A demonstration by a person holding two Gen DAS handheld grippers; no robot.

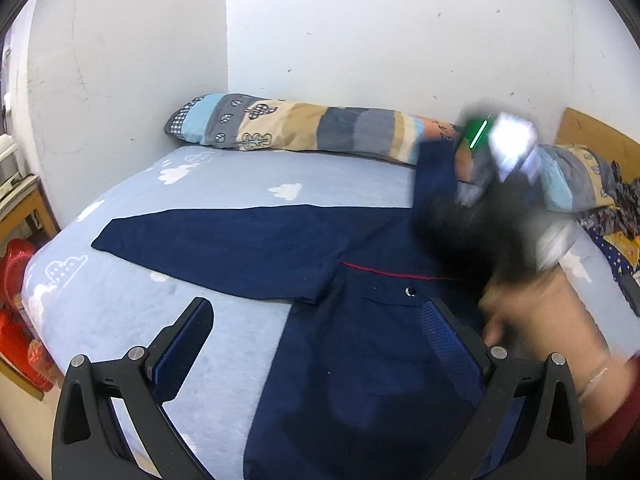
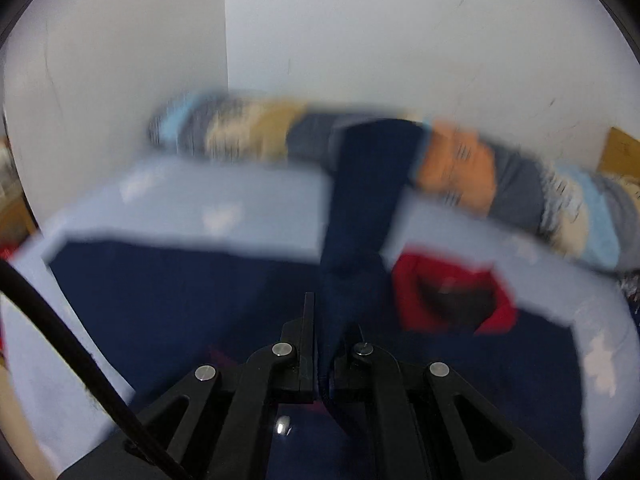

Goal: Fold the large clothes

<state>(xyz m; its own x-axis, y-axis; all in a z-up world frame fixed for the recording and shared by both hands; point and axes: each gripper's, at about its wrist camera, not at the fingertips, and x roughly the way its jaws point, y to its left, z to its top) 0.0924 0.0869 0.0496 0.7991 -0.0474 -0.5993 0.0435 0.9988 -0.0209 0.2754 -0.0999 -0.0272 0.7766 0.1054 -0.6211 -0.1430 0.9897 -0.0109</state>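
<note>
1. Navy-blue jacket [image 1: 360, 360]: lies spread on the bed; one sleeve [image 1: 224, 244] stretches flat to the left across the sheet. A thin red piping line and a metal snap [image 1: 409, 291] show on the chest. Red lining at the collar [image 2: 452, 296] shows in the right wrist view.
2. Second sleeve [image 2: 360, 208]: lifted off the bed, rising as a dark strip in front of the pillows; its lower part runs down between the fingers of the right hand-held gripper.
3. Right hand-held gripper [image 2: 326, 344]: fingers closed together, pinching the fabric of the lifted sleeve. In the left wrist view it appears blurred above the jacket's right side, with a green light on its body, held by the person's right hand [image 1: 548, 320].
4. Left hand-held gripper [image 1: 320, 344]: fingers spread wide, holding nothing, poised over the jacket's lower body and the sheet.
5. Bed [image 1: 120, 312]: light-blue sheet printed with white clouds.
6. Pillows [image 1: 304, 130]: long, patterned in blue, tan, grey and orange blocks, lying along the white wall [image 1: 400, 32].
7. Red object [image 1: 16, 276]: beside the bed at far left; kind cannot be told.
</note>
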